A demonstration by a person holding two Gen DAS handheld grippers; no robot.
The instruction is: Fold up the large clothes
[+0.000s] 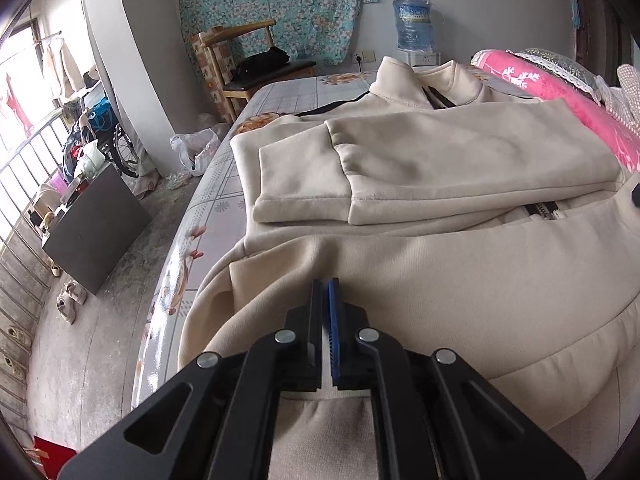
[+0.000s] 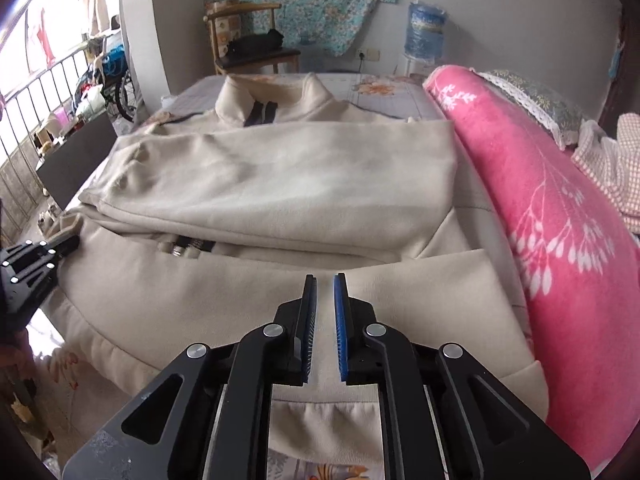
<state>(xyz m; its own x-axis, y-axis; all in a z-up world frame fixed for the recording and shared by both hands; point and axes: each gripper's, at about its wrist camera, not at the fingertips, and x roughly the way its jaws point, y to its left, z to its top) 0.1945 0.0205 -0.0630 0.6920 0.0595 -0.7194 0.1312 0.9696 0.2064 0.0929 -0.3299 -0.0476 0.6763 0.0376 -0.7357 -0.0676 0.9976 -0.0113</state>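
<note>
Across a bed (image 1: pixel 224 184) covered in a glossy floral sheet lies a large cream zip-up jacket (image 2: pixel 256 184), front side up, its stand collar toward the far end and its ribbed hem toward the viewer. A rolled pink blanket (image 2: pixel 552 208) runs along the jacket's right side, touching it. Beyond the bed stand a wooden chair (image 1: pixel 240 68) and a water dispenser bottle (image 1: pixel 414 24) against a wall hung with flowered cloth.

Both sleeves (image 1: pixel 420 168) are already folded inward, lying stacked across the chest, their cuffs pointing left. Below them a short stretch of zipper (image 2: pixel 188 249) shows. The lower body of the jacket is still spread flat, so the fold bringing hem toward collar appears not yet done; by that judgement the task is about halfway.

At the near hem, the left gripper (image 1: pixel 327 286) has its jaws pressed together with a thin line of cream cloth between them, apparently pinching the jacket's lower left part. The right gripper (image 2: pixel 325 280) hovers over the lower right part, jaws slightly apart, no fabric clamped between them.
</note>
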